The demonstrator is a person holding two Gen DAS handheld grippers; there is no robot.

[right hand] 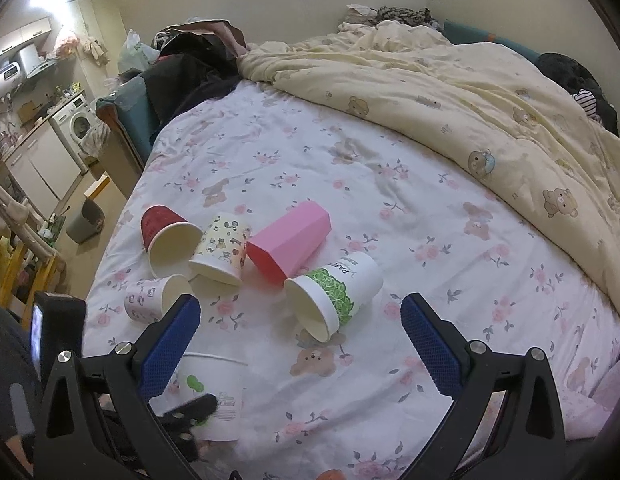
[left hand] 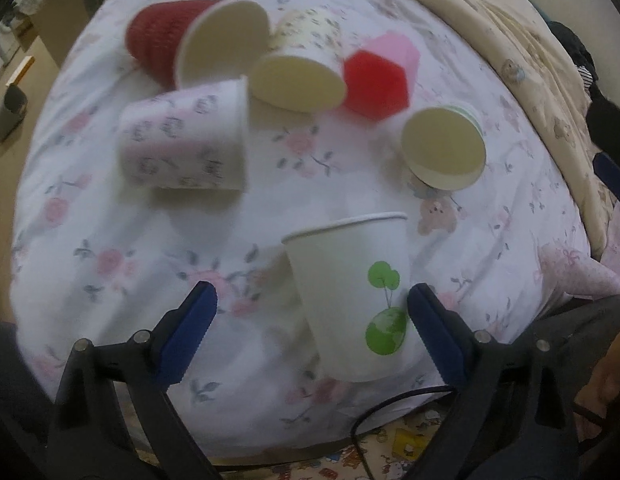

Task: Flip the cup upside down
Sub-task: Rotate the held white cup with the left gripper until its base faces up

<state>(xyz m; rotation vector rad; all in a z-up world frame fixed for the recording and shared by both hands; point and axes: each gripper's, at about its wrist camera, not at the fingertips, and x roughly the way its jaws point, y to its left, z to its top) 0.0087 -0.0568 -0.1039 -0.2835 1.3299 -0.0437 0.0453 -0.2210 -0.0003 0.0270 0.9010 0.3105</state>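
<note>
Six cups on the flowered bedsheet (right hand: 350, 184). Readable print: only "PAPE…" on the green-banded cup (right hand: 334, 294); small print on the white cup's (left hand: 350, 296) side is too blurred to read. That white cup carries green tree and globe marks.

White cup: rim up, tilted, sitting between the left gripper's (left hand: 312, 300) blue fingers (left hand: 434, 332), nearest the right-hand one; contact not clear. Those fingers are spread wide.

Right gripper (right hand: 300, 316): fingers spread wide, nothing between them, above the sheet near the green-banded cup.

Five cups lie on their sides, all with empty insides showing: red cup (right hand: 170, 240), cartoon-print cup (right hand: 222, 250), pink angular cup (right hand: 288, 242), green-banded cup, pale patterned cup (right hand: 158, 298). First three lie touching in a row.

Cream bear-print quilt (right hand: 470, 92) bunched at the far side.
</note>
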